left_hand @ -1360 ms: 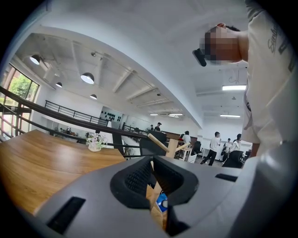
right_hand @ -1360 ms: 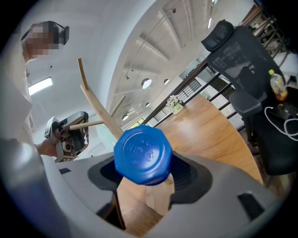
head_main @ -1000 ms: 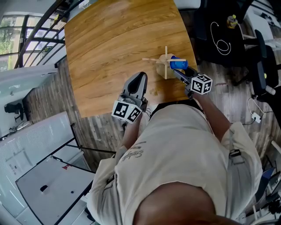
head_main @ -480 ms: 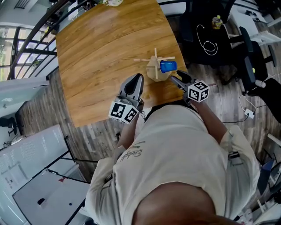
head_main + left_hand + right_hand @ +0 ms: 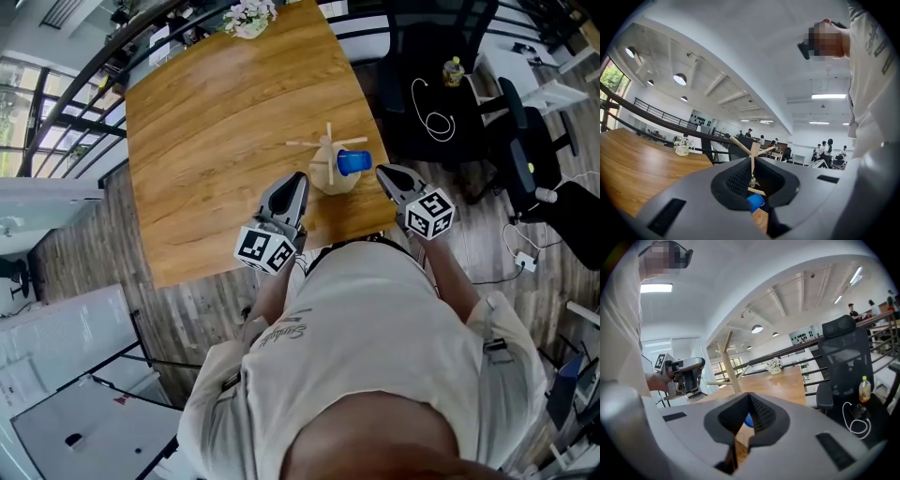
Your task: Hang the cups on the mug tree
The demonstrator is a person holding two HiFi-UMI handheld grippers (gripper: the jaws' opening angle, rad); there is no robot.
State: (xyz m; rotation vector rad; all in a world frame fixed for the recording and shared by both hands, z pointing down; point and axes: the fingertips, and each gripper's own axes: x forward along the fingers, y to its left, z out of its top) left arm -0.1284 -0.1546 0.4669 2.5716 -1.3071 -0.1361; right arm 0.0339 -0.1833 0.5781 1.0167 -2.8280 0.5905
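Observation:
The wooden mug tree [image 5: 329,157] stands near the table's front right edge. A blue cup [image 5: 353,162] hangs on its right-hand peg. My right gripper [image 5: 384,171] hovers just right of the cup, clear of it; its jaws have just been closing and are shut with nothing between them. Past its shut tips the right gripper view shows the cup [image 5: 748,420] and the tree [image 5: 729,359]. My left gripper [image 5: 297,178] is left of the tree, pointing level, jaws a narrow slit apart and empty. Through that slit I see the tree [image 5: 752,152] and the cup [image 5: 755,201].
The wooden table [image 5: 216,122] carries a small flower vase [image 5: 248,17] at its far edge. A black office chair [image 5: 843,352] holding a white cable and a bottle [image 5: 453,67] stands to the right of the table. A dark railing [image 5: 656,112] runs along the left.
The right gripper has let go of the blue cup, drawn back and up from the tree and shut. The cup stays on its peg. The left gripper has barely moved.

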